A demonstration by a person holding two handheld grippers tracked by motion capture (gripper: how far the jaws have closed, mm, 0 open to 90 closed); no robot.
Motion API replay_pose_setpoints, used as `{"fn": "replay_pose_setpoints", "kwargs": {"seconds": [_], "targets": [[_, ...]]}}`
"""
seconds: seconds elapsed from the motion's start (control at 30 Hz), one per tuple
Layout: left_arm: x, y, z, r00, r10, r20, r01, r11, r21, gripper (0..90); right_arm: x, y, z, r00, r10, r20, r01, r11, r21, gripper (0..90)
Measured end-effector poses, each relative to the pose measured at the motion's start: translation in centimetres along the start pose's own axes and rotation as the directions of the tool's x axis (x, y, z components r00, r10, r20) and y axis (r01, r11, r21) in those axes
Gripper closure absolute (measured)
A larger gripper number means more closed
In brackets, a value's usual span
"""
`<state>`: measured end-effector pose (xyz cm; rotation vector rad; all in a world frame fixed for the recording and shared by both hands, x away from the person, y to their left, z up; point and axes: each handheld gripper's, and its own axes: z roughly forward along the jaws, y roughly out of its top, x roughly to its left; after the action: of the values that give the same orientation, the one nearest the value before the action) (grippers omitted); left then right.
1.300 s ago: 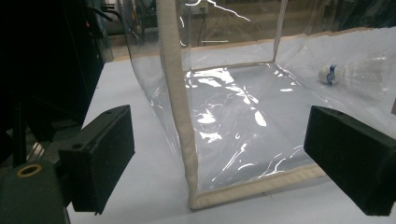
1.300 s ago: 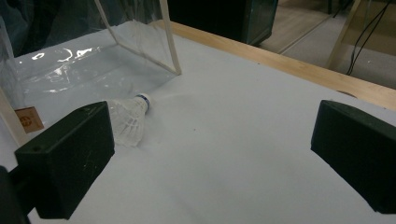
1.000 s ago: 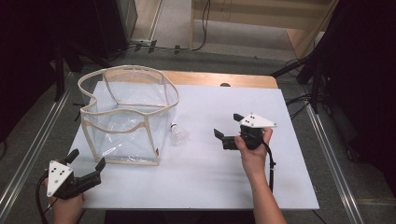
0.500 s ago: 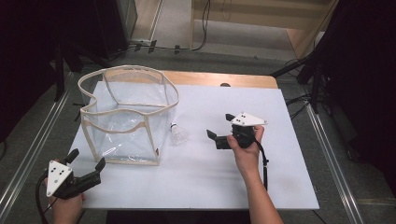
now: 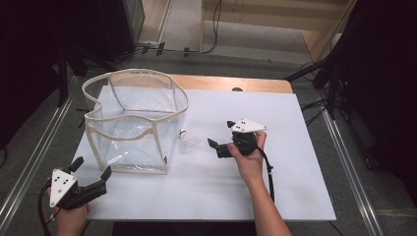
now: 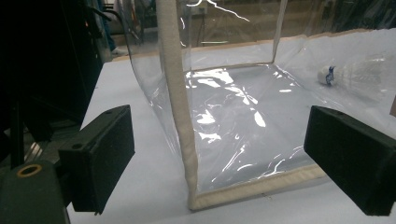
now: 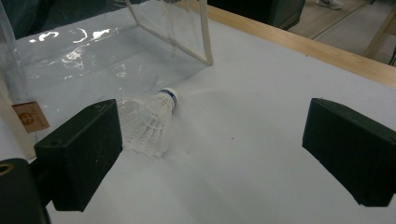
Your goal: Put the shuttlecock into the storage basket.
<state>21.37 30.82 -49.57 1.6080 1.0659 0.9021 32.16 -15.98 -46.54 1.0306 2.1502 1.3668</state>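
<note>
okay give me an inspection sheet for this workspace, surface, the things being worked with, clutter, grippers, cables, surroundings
Surface: white table top, with a wooden edge along the far side.
Job's things: clear bag with cream trim, standing open and empty; shuttlecock lying on its side just outside the bag, cork pointing away from the person.
Clutter: nothing seen.
Grippers: left gripper open, near the bag's front corner, holding nothing; right gripper open, aimed at the shuttlecock, not touching it.
Cables: black cable trailing from the right gripper along the forearm.
Surroundings: dark stands and floor cables beyond the table.

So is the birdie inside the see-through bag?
No, the shuttlecock lies on the white table just outside the clear bag.
</note>
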Motion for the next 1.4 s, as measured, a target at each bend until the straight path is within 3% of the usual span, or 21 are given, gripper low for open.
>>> {"fn": "replay_pose_setpoints", "kwargs": {"seconds": [0.53,1.0,1.4], "targets": [[0.1,0.0,0.0,1.0000,0.000,0.007,0.000,1.0000,0.001,9.2,0.9,0.3,2.0,0.9995,0.005,-0.030,-0.005,1.000,0.024,4.3],[0.1,0.0,0.0,1.0000,-0.001,0.005,0.001,1.0000,0.000,9.2,1.5,-0.3,4.4,0.9985,0.014,-0.052,-0.011,0.997,0.071,15.3],[0.1,0.0,0.0,1.0000,-0.003,0.005,0.003,1.0000,0.001,9.2,1.7,-0.8,6.1,0.9993,0.006,-0.036,-0.001,0.992,0.127,31.7]]}}
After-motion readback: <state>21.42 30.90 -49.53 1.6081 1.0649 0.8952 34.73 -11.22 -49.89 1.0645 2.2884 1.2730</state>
